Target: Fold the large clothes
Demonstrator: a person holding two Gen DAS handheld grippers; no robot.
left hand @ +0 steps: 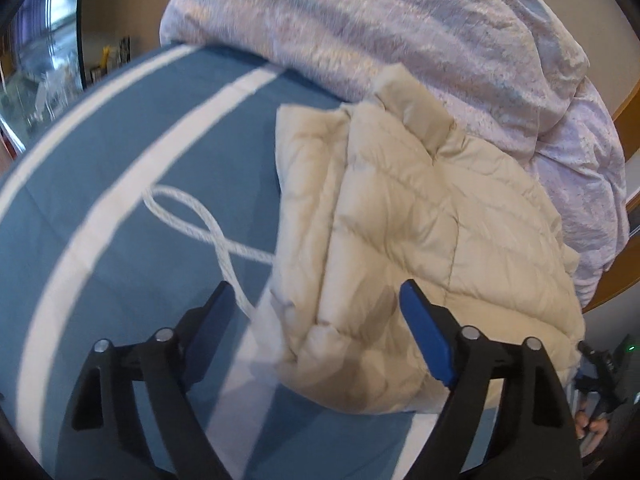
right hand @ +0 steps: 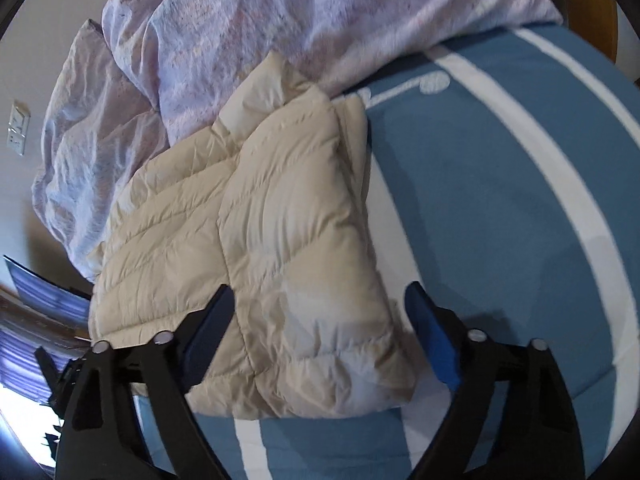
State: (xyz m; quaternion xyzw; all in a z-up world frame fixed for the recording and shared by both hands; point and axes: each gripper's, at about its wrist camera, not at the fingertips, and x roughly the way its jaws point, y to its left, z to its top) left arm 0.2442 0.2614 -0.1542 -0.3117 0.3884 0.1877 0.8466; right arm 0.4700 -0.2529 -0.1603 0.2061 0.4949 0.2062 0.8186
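Note:
A cream quilted puffer jacket (left hand: pixel 420 220) lies folded into a thick bundle on the blue bed cover (left hand: pixel 120 264), with its collar toward the far side. My left gripper (left hand: pixel 316 288) hovers open over the jacket's near left edge, blue pads wide apart and not pressing on the fabric. In the right wrist view the same jacket (right hand: pixel 256 216) fills the centre. My right gripper (right hand: pixel 320 290) is open above its near right corner, one finger over the jacket and the other over the blue cover (right hand: pixel 500 200).
A crumpled lilac duvet (left hand: pixel 380 28) is heaped right behind the jacket (right hand: pixel 240 20). The cover carries white stripes and a white rope-loop pattern (left hand: pixel 192 216). A person's hand with the other gripper (left hand: pixel 604 364) shows at the right edge. A wall switch (right hand: pixel 18 126) is far left.

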